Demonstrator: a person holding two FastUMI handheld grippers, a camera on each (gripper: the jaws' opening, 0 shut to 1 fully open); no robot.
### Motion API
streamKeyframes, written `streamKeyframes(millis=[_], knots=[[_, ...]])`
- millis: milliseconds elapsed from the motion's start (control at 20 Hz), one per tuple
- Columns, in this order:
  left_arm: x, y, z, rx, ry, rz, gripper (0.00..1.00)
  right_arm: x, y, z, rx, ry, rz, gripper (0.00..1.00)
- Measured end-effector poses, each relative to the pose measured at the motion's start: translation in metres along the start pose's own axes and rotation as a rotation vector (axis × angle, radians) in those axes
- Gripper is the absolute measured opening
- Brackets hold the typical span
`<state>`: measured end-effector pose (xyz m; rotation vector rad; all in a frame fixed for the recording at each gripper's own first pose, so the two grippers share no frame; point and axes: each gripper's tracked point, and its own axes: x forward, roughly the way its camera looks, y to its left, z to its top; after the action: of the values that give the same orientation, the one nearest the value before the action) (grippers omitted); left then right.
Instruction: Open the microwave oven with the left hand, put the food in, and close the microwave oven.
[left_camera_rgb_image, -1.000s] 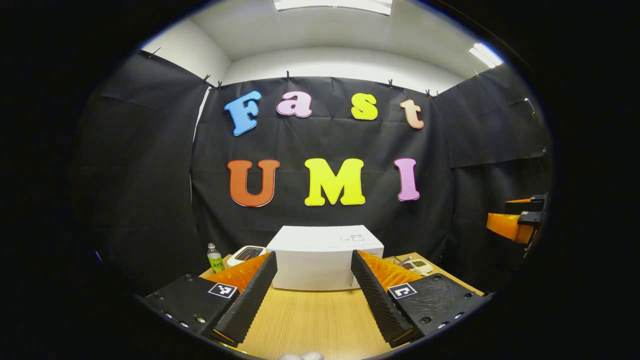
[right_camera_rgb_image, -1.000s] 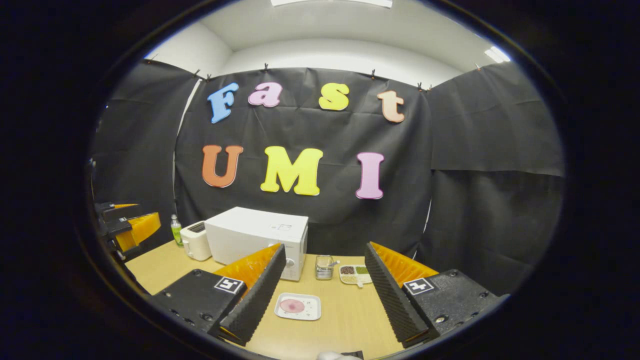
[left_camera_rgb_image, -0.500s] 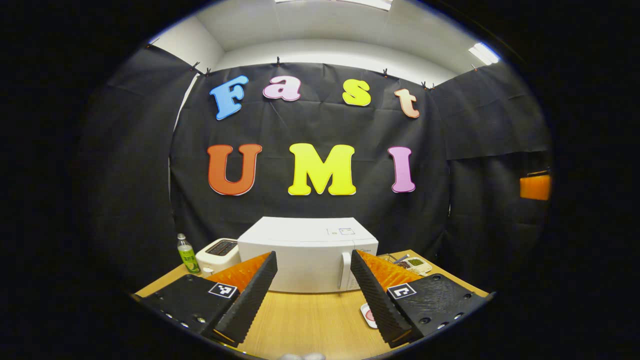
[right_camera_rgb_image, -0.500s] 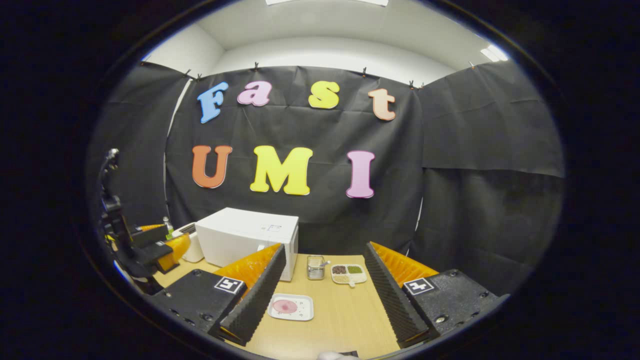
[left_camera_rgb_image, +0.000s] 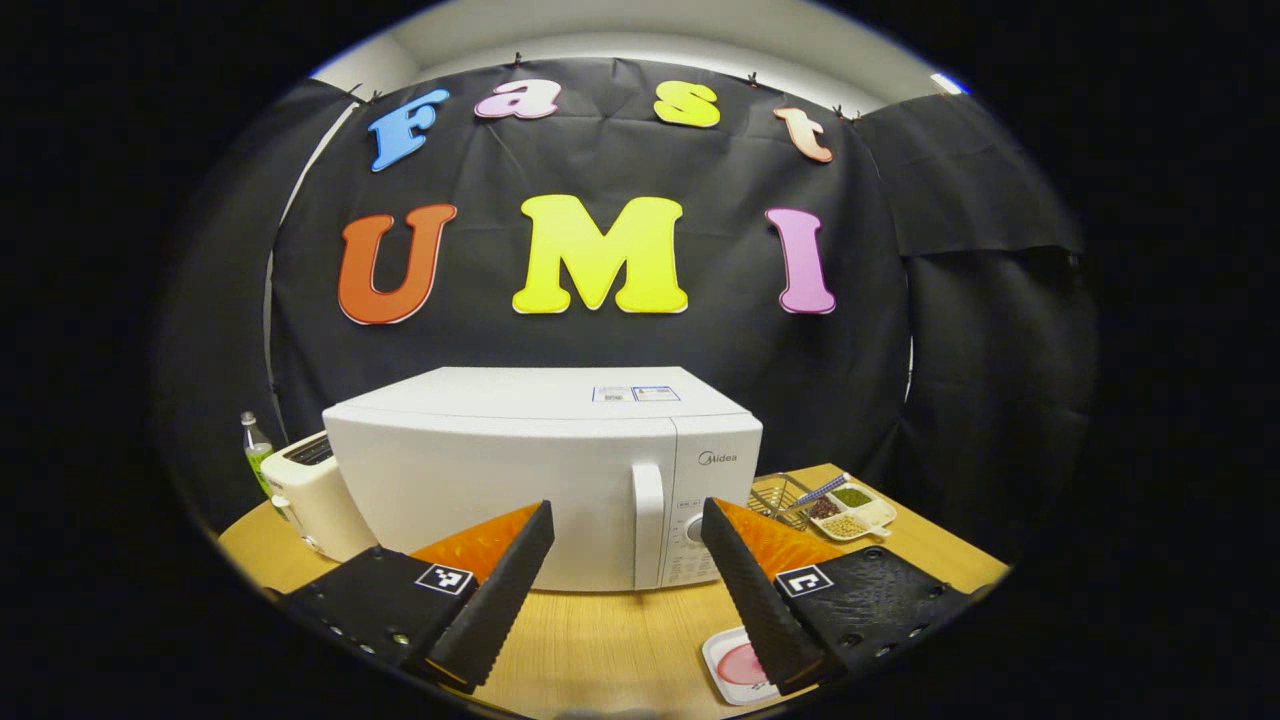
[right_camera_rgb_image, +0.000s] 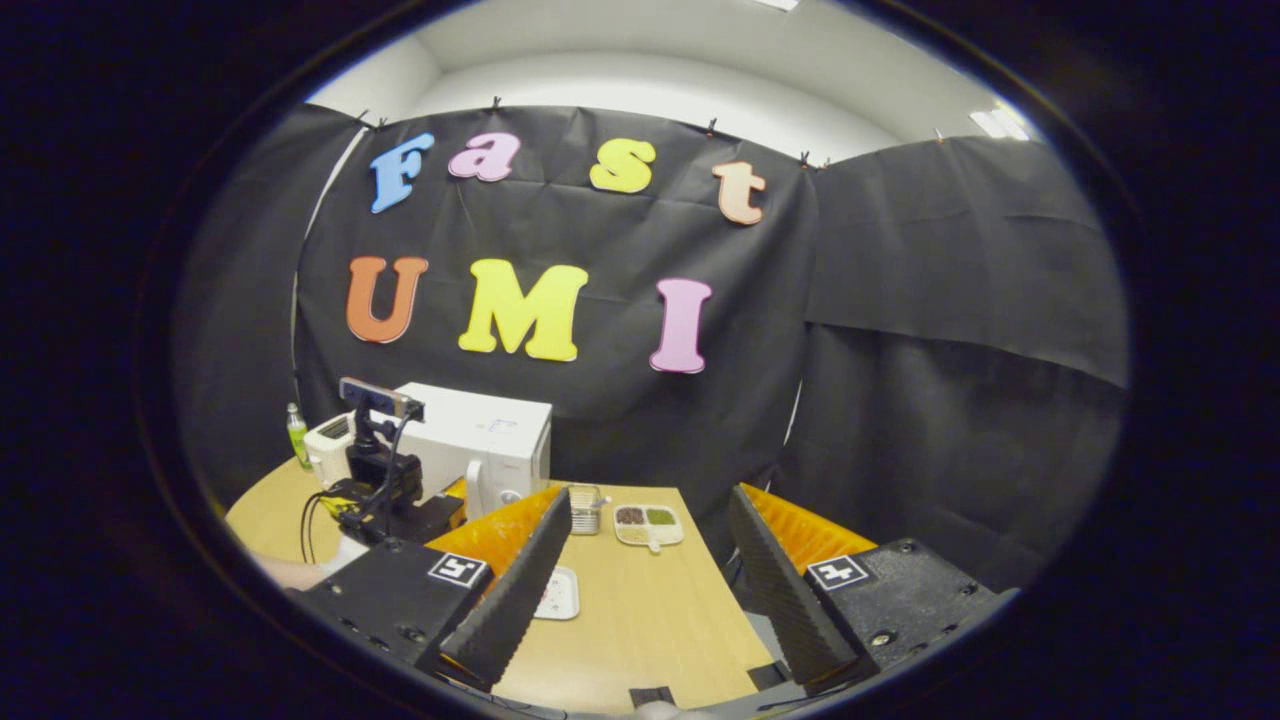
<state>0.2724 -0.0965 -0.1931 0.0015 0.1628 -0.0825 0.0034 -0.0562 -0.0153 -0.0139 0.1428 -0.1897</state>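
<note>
A white microwave (left_camera_rgb_image: 500, 470) stands on the wooden table (left_camera_rgb_image: 620, 640) with its door shut and a vertical handle (left_camera_rgb_image: 648, 522) at the door's right edge. My left gripper (left_camera_rgb_image: 626, 515) is open just in front of it, its fingers framing the handle and holding nothing. A white plate with pink food (left_camera_rgb_image: 735, 665) lies on the table by the left gripper's right finger. In the right gripper view, the microwave (right_camera_rgb_image: 495, 440) sits at the left with the left gripper (right_camera_rgb_image: 440, 505) before it. My right gripper (right_camera_rgb_image: 650, 505) hangs open and empty over the table, the plate (right_camera_rgb_image: 562, 592) beside its left finger.
A toaster (left_camera_rgb_image: 310, 495) and a green bottle (left_camera_rgb_image: 254, 455) stand left of the microwave. A wire basket (left_camera_rgb_image: 780, 495) and a divided dish of grains (left_camera_rgb_image: 850, 510) sit to its right, at the back. The table's right edge (right_camera_rgb_image: 735, 610) runs under the right gripper.
The left gripper has moved in close to the microwave's front, toward the handle side. The right gripper has shifted right, so the plate now sits partly behind its left finger.
</note>
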Motion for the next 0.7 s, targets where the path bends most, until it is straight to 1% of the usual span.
streamKeyframes(millis=[250,300,350,400,450,500,550,600,650,700], knots=[[0.046,-0.010,-0.027,0.031,0.020,0.009,0.95,0.001,0.007,-0.024,0.022,0.047,-0.005,1.00],[0.054,-0.011,-0.033,0.039,0.031,0.006,0.87,0.001,0.011,-0.031,0.027,0.059,0.002,1.00],[0.060,-0.012,-0.037,0.051,0.033,0.006,0.87,0.002,0.015,-0.038,0.029,0.075,0.010,1.00],[0.064,-0.014,-0.041,0.066,0.044,0.006,0.96,0.002,0.017,-0.046,0.032,0.089,0.018,1.00],[0.070,-0.016,-0.045,0.081,0.049,0.008,0.96,0.001,0.019,-0.050,0.038,0.101,0.022,1.00],[0.071,-0.016,-0.047,0.088,0.056,0.005,0.84,0.002,0.019,-0.055,0.044,0.114,0.025,1.00],[0.073,-0.016,-0.046,0.094,0.050,0.012,0.95,0.002,0.019,-0.058,0.052,0.122,0.026,1.00],[0.076,-0.014,-0.046,0.099,0.047,0.021,0.70,0.002,0.019,-0.062,0.057,0.132,0.026,1.00],[0.078,-0.012,-0.047,0.100,0.053,0.033,0.79,0.002,0.017,-0.064,0.060,0.137,0.022,1.00],[0.078,-0.012,-0.049,0.098,0.052,0.041,0.70,0.003,0.015,-0.066,0.063,0.141,0.016,0.96]])
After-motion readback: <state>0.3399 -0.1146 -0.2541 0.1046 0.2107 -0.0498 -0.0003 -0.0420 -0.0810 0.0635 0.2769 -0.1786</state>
